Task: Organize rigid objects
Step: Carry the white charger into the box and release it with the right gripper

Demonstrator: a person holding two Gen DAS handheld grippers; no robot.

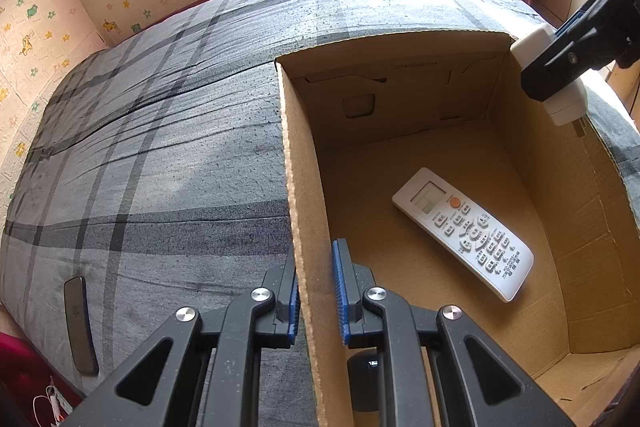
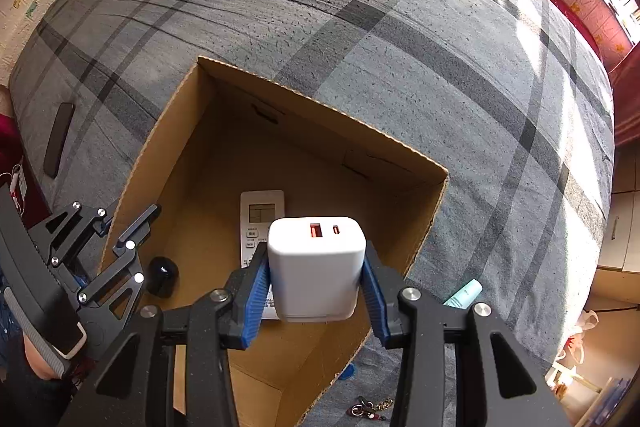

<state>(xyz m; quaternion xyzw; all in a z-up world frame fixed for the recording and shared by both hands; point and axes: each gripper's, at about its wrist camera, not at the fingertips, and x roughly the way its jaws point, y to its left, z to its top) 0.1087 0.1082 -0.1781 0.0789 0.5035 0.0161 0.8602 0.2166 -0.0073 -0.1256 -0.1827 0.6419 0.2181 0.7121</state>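
An open cardboard box [image 1: 296, 155] [image 2: 320, 107] sits on a grey plaid bed. Inside lie a white remote control [image 1: 464, 231] [image 2: 262, 211] and a small black round object [image 2: 162, 275] [image 1: 362, 371]. My right gripper [image 2: 316, 279] is shut on a white USB charger [image 2: 316, 267] and holds it above the box opening; the charger also shows in the left wrist view [image 1: 548, 75] over the box's far right corner. My left gripper [image 1: 316, 291] straddles the box's left wall, its jaws closed onto the cardboard; it also shows in the right wrist view [image 2: 120, 227].
A dark phone [image 1: 80, 323] [image 2: 58, 139] lies flat on the bed left of the box. A teal tube [image 2: 464, 293] and a key ring [image 2: 368, 409] lie on the bed right of the box. Walls and a window border the bed's far side.
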